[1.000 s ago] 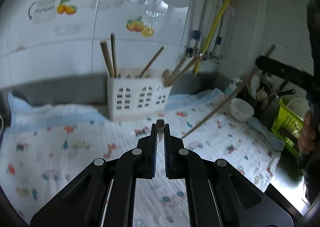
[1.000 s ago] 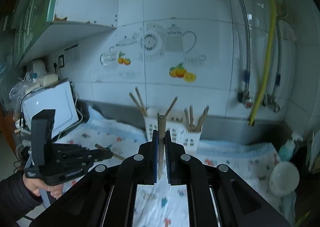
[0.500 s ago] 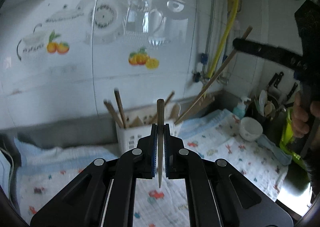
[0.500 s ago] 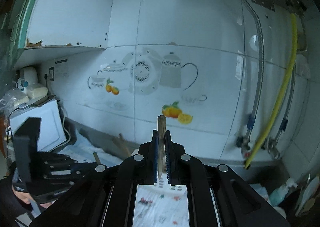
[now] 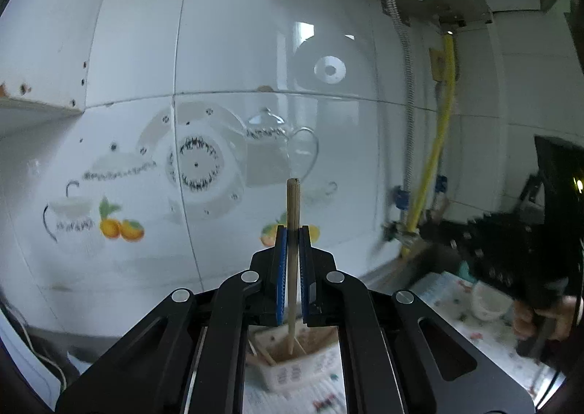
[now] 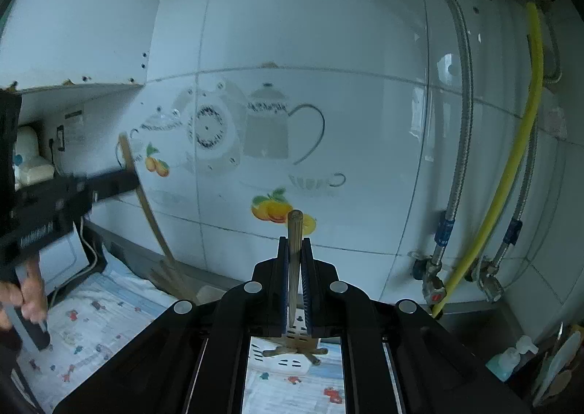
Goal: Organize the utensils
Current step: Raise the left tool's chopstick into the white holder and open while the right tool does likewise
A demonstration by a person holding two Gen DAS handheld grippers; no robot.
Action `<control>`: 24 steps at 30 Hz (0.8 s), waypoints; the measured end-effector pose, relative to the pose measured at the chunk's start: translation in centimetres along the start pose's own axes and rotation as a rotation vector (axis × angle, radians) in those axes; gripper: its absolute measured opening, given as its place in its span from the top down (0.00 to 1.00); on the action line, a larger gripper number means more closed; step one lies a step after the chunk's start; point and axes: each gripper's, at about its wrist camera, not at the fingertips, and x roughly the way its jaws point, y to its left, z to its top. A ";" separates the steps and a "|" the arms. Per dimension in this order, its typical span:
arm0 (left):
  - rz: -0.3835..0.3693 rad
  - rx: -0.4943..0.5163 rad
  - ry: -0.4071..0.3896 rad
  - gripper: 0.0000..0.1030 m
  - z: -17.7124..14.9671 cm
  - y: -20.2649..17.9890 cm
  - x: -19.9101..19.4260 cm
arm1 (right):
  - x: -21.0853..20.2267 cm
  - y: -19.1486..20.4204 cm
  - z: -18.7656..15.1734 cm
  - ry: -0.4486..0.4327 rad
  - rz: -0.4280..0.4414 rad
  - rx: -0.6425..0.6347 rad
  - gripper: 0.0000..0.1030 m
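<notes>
Glossy white wall tiles [image 5: 255,49] carry teapot and orange decals; a printed cloth [image 6: 91,308] covers the counter. Left gripper [image 5: 292,260] is clamped on a round wooden chopstick [image 5: 292,231], held upright, its lower tip over a compartment of the white perforated plastic holder [image 5: 288,374] containing other sticks. Right gripper [image 6: 295,268] likewise grips a second ridged chopstick [image 6: 295,231] vertically above the holder [image 6: 292,363].
</notes>
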 end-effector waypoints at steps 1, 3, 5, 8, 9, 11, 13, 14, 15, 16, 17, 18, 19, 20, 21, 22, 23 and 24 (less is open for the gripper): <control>0.012 0.004 0.000 0.95 0.0 0.0 0.5 | 0.4 -0.1 -0.1 0.005 0.003 0.003 0.94; 0.015 -0.004 0.015 0.95 -0.2 0.2 1.8 | 1.2 -0.4 -0.5 0.019 0.006 0.009 0.94; 0.023 -0.009 0.030 0.95 -0.6 0.2 2.9 | 1.9 -0.6 -1.0 0.033 0.011 0.011 0.94; 0.026 -0.027 0.058 0.95 -1.7 0.4 4.2 | 2.8 -0.9 -1.8 0.057 0.014 0.012 0.94; 0.033 -0.031 0.067 0.95 -2.1 0.5 4.6 | 3.0 -0.9 -2.0 0.062 0.016 0.014 0.94; 0.031 -0.043 0.085 0.95 -2.8 0.8 5.2 | 3.5 -1.0 -2.4 0.078 0.018 0.013 0.94; 0.036 -0.050 0.097 0.95 -3.3 1.1 5.8 | 4.1 -1.0 -2.8 0.100 0.020 0.014 0.94; 0.035 -0.054 0.104 0.95 -3.6 1.2 6.0 | 4.3 -1.1 -3.0 0.110 0.023 0.016 0.94; 0.032 -0.057 0.112 0.95 -3.8 1.3 6.2 | 4.5 -1.0 -3.1 0.115 0.023 0.016 0.94; 0.024 -0.059 0.118 0.95 -4.0 1.4 6.3 | 4.6 -1.0 -3.2 0.119 0.023 0.015 0.94; 0.026 -0.059 0.122 0.95 -4.2 1.4 6.4 | 4.8 -1.1 -3.4 0.124 0.024 0.015 0.94; 0.026 -0.056 0.126 0.95 -4.3 1.3 6.5 | 4.9 -1.0 -3.5 0.130 0.025 0.016 0.94; 0.021 -0.057 0.126 0.95 -4.4 1.3 6.6 | 5.0 -1.0 -3.5 0.130 0.022 0.017 0.94; 0.030 -0.054 0.121 0.92 -4.4 1.2 6.6 | 4.9 -1.0 -3.5 0.130 0.022 0.016 0.93; 0.030 -0.051 0.118 0.92 -4.3 1.2 6.5 | 4.9 -1.0 -3.4 0.130 0.024 0.016 0.93; 0.024 -0.053 0.112 0.91 -4.3 1.2 6.3 | 4.8 -0.9 -3.4 0.128 0.022 0.016 0.92; 0.024 -0.054 0.105 0.87 -4.2 1.2 6.1 | 4.7 -0.9 -3.3 0.126 0.021 0.013 0.90; 0.028 -0.053 0.099 0.85 -4.0 1.2 5.8 | 4.5 -0.8 -3.2 0.121 0.020 0.010 0.88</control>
